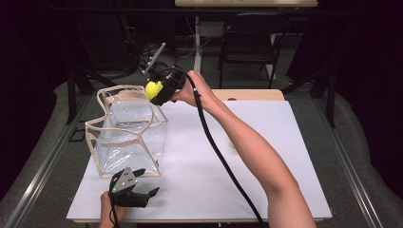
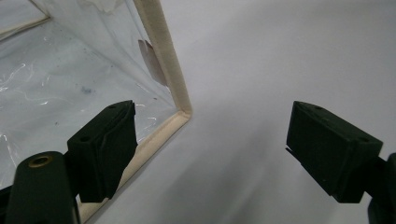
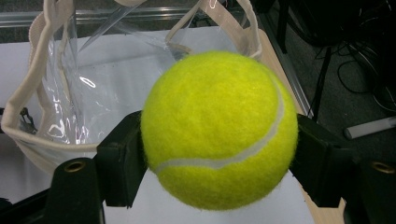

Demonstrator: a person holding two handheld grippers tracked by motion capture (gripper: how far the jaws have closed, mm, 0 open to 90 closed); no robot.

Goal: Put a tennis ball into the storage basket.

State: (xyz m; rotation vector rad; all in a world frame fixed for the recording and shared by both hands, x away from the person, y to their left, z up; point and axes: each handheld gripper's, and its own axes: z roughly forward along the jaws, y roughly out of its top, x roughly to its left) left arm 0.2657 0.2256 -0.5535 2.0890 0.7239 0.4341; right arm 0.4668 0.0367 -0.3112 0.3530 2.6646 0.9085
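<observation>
A yellow-green tennis ball (image 1: 153, 89) (image 3: 219, 128) is clamped in my right gripper (image 1: 159, 91) (image 3: 219, 158), which holds it above the far right rim of a clear plastic bag (image 1: 128, 133) (image 3: 70, 93) with cream trim. The bag stands open-topped on the white table (image 1: 266, 142). My left gripper (image 1: 142, 190) (image 2: 210, 149) rests near the table's front edge, just in front of the bag's near corner (image 2: 180, 114). Its jaws stand wide apart with nothing between them; the left one sits beside the bag's bottom seam.
A black cable (image 1: 223, 156) trails from the right gripper along the person's forearm to the front edge. A small yellowish mark (image 1: 233, 142) lies on the table right of the arm. A black chair (image 1: 247, 42) stands behind the table.
</observation>
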